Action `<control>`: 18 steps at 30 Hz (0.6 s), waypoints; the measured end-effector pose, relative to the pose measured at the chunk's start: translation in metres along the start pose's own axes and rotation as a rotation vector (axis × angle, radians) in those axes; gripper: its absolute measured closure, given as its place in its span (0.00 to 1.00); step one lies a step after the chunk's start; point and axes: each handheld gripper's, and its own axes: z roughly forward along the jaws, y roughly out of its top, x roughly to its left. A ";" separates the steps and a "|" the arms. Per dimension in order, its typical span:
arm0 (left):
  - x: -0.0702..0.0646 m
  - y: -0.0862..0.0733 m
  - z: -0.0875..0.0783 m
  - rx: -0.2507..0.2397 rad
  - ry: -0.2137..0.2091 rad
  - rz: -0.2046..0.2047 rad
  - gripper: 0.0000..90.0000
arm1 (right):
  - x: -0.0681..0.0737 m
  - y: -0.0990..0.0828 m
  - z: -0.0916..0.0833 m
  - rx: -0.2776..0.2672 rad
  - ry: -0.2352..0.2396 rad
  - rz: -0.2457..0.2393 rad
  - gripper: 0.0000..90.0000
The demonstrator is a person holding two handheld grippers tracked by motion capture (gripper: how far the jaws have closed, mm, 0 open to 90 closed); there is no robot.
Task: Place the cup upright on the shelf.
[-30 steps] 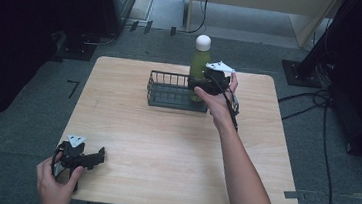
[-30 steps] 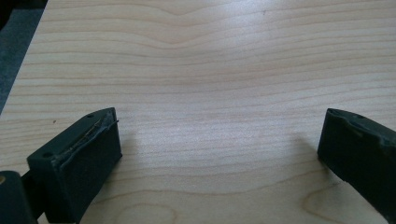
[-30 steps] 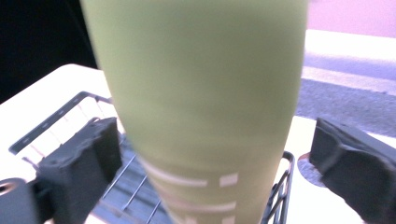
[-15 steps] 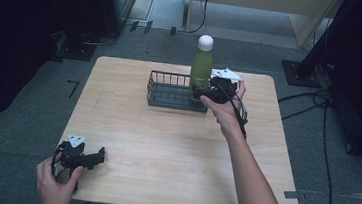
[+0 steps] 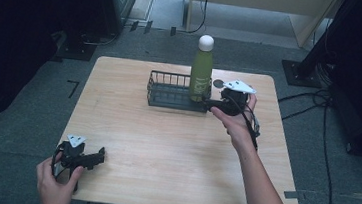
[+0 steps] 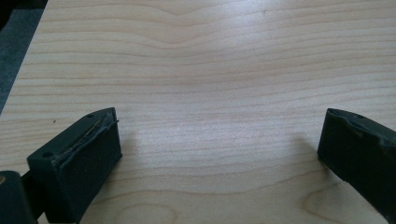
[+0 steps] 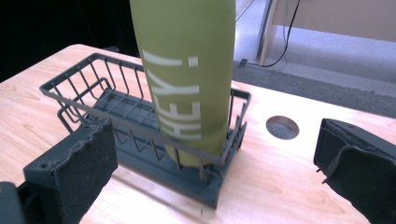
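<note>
My right gripper (image 5: pixel 212 105) sits just beside the right end of the rack (image 5: pixel 169 100), with its jaws spread wide and nothing between them. In the right gripper view the bottle (image 7: pixel 187 79) stands straight ahead of me, a little left of the midline, so the left pad (image 7: pixel 77 163) is in front of the rack's near rail and the right pad (image 7: pixel 355 163) hangs over bare table (image 7: pixel 289 186) near the round hole (image 7: pixel 282 127).

The bottle stands upright in the right end of the rack, its long axis vertical, white cap (image 5: pixel 205 42) on top in the high view, well above the rack's rim. Its foot is down inside the wires, against the end wall as far as I can tell.

That is what the next move turns on, I think: the body is ahead of me and above the rim, so any grip has to come in level and above the wires, jaws either side of the upright body (lower down the rail would get in the way). If I am leaving it where it stands, I only need to back straight out along the same line.

My left gripper (image 5: pixel 94 157) is well apart from all this, at the near left corner of the table, jaws wide and empty over bare wood (image 6: pixel 201 93). The right is plainly the nearer one.
</note>
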 end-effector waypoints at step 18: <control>0.000 0.000 0.000 0.000 0.000 0.002 0.00 | -0.006 -0.032 -0.036 0.002 -0.017 -0.009 0.00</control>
